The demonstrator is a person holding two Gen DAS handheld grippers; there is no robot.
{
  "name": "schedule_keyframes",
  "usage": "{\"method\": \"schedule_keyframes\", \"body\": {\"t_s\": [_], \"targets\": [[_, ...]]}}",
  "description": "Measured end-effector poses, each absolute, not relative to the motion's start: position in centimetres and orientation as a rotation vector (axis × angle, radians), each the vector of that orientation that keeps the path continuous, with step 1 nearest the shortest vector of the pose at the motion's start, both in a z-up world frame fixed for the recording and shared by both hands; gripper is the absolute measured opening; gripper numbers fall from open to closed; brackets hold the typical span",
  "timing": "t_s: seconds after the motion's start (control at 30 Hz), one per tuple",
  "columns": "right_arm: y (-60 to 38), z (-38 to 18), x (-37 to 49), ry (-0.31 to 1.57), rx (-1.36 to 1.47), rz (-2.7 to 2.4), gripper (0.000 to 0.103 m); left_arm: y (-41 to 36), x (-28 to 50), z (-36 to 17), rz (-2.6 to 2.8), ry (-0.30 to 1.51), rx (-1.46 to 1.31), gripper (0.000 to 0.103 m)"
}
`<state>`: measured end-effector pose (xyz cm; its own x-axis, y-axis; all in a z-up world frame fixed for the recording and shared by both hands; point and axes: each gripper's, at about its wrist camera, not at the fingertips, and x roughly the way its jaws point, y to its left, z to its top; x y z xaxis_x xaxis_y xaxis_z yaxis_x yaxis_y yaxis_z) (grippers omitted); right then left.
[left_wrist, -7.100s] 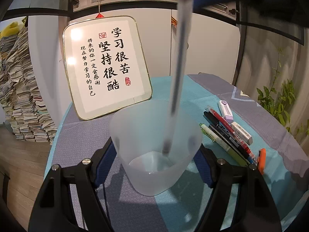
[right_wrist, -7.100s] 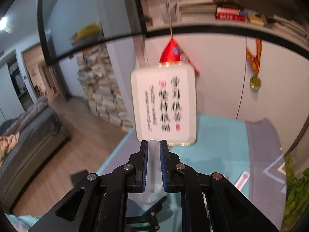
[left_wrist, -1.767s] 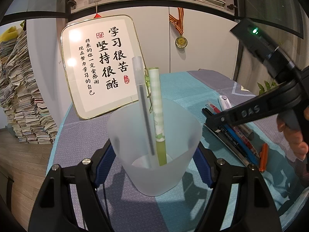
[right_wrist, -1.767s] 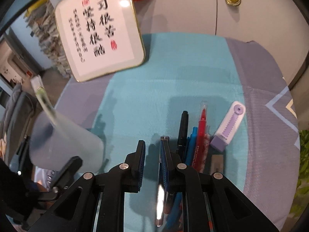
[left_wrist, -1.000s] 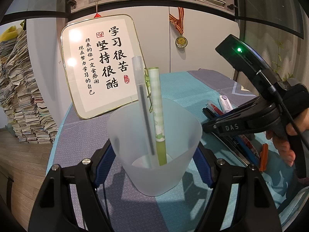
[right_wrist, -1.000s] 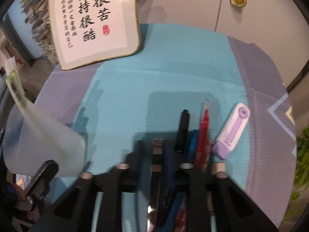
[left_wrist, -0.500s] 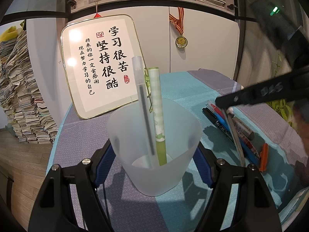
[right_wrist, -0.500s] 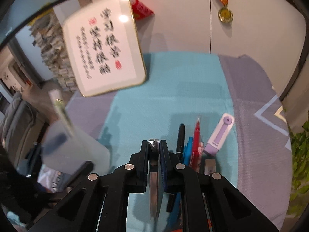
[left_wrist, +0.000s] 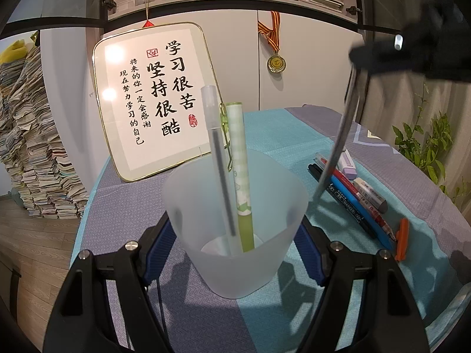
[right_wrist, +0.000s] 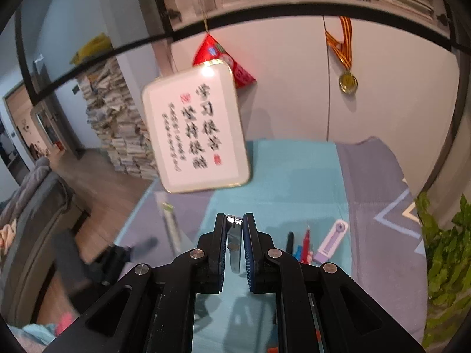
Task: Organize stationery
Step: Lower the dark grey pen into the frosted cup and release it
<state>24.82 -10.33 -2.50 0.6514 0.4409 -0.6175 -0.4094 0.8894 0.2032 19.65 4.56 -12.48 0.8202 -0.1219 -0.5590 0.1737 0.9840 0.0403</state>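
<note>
My left gripper (left_wrist: 235, 235) is shut on a frosted plastic cup (left_wrist: 235, 229) standing on the table. In the cup stand a clear pen (left_wrist: 217, 153) and a green pen (left_wrist: 240, 170). My right gripper (right_wrist: 235, 220) is shut on a silver pen (right_wrist: 234, 244), which also shows in the left wrist view (left_wrist: 338, 144) hanging tip down in the air to the right of the cup, above the pens on the table. The cup shows blurred in the right wrist view (right_wrist: 173, 235).
A row of pens (left_wrist: 353, 203), a grey eraser (left_wrist: 369, 195), a purple correction tape (left_wrist: 347, 164) and an orange clip (left_wrist: 401, 238) lie right of the cup on the teal cloth (left_wrist: 279, 135). A framed calligraphy sign (left_wrist: 156, 100) leans at the back.
My right gripper closed on the silver pen among those on the table and has lifted it up, tilting the view upward. The left gripper and cup have not moved.
</note>
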Motion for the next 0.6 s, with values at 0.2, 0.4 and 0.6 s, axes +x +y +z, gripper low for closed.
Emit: {"method": "schedule_keyframes", "body": {"t_s": [0.2, 0.4, 0.6], "targets": [[-9.7, 0.9, 22.6, 0.619, 0.058, 0.539, 0.012, 4.5, 19.7, -12.5, -0.162, 0.588, 0.091, 0.074], [-8.8, 3.3, 21.2, 0.563, 0.062, 0.605, 0.012, 4.5, 19.7, -12.5, -0.162, 0.588, 0.090, 0.074], [-7.0, 1.8, 22.1, 0.624, 0.038, 0.637, 0.012, 4.5, 19.7, -12.5, -0.162, 0.588, 0.091, 0.074]]}}
